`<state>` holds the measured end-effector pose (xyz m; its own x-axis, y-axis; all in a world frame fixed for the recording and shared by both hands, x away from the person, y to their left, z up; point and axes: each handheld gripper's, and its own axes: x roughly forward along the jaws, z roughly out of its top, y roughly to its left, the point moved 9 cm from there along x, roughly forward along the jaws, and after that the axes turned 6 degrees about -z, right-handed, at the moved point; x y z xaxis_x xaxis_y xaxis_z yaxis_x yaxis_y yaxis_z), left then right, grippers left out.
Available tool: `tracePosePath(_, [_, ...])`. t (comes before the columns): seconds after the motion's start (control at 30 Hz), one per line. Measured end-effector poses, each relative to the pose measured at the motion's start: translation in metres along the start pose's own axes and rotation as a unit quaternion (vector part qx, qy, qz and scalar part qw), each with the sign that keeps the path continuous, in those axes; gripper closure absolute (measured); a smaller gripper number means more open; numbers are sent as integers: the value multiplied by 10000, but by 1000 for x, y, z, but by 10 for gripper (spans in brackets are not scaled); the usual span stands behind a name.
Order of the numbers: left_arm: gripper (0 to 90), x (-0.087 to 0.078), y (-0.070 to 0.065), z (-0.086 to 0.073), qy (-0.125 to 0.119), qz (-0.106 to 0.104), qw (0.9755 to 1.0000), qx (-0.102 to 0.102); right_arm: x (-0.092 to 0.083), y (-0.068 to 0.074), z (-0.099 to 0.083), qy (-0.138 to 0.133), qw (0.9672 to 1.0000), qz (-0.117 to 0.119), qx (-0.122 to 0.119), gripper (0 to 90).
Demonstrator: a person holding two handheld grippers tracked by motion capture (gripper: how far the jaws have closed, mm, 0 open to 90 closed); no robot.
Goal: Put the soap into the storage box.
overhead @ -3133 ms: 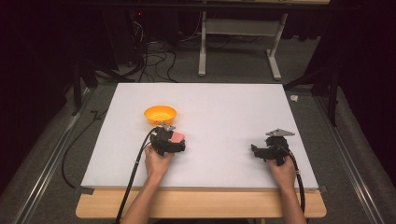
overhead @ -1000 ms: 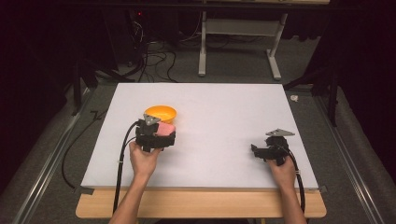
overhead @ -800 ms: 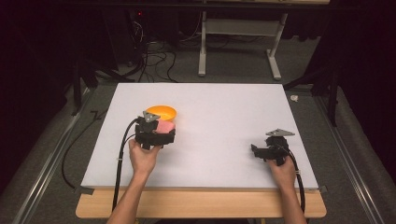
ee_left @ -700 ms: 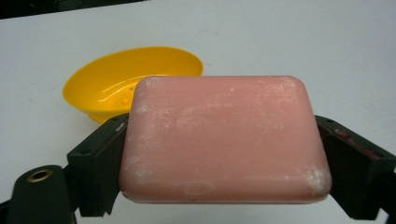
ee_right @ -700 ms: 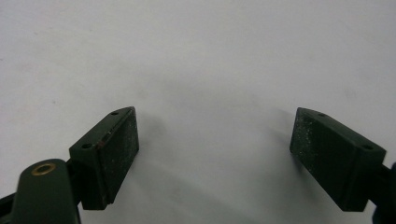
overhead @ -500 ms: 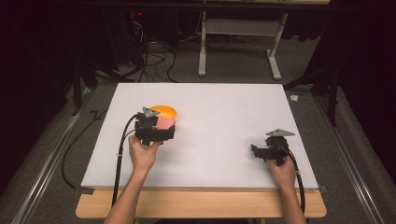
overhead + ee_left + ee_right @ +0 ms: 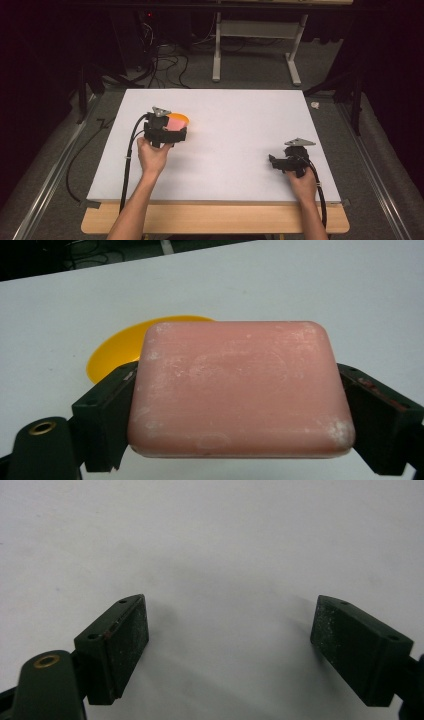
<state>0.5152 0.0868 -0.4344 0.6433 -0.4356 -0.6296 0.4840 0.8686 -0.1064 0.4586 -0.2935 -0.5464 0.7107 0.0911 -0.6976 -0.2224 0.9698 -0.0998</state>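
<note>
One broad white rectangular table top, resting on a pale wooden bench, bearing everything else. Two hand-held black two-jaw grippers above it, well apart. Left gripper toward the far left part of the white surface, jaws clamped on the two short ends of a pink rounded-rectangle soap bar, chalky white scuffs on its top face, lifted clear of the table. Right gripper low over bare white surface near the right front edge, jaws spread wide, nothing between them. Smallest, a shallow round orange plastic dish, lying just beyond and partly under the held soap bar; visible part of its inside bare, the rest hidden behind the bar.
</note>
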Motion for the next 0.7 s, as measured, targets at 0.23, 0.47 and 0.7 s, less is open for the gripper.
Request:
tracePosePath(0.23, [134,5,7,6,-9,-22,9999,-163,0,0,0,0,10000,-2,0,160])
tracePosePath(0.47, [135,12,12,7,94,39,9998,-189,0,0,0,0,10000,-1,-1,160])
tracePosePath(0.7, [134,22,18,12,136,98,9995,-266,0,0,0,0,10000,-1,0,160])
